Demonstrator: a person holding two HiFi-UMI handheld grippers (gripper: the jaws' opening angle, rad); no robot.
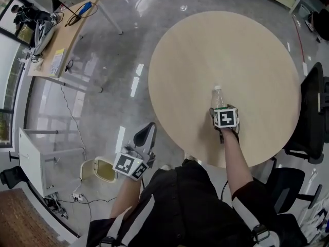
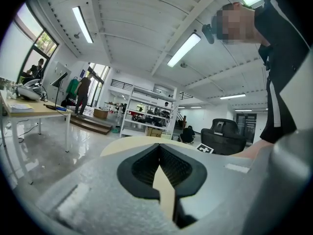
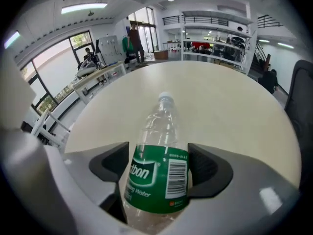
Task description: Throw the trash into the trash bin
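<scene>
A clear plastic water bottle (image 1: 218, 98) with a green label stands upright on the round beige table (image 1: 231, 50), near its front edge. My right gripper (image 1: 221, 108) reaches down over it from the near side. In the right gripper view the bottle (image 3: 159, 131) fills the gap between the jaws of my right gripper (image 3: 160, 166), which stand wide open around it; the pads flank the label without a clear squeeze. My left gripper (image 1: 147, 131) hangs off the table's left edge, above the floor, shut and empty (image 2: 159, 148). A cream trash bin (image 1: 102, 170) stands on the floor to its left.
Black office chairs (image 1: 311, 112) crowd the table's right side. A wooden desk (image 1: 67, 30) with cables and gear stands at the far left, and a white cabinet (image 1: 31, 153) below it. Cables lie on the shiny floor near the bin. Shelves and people show far off.
</scene>
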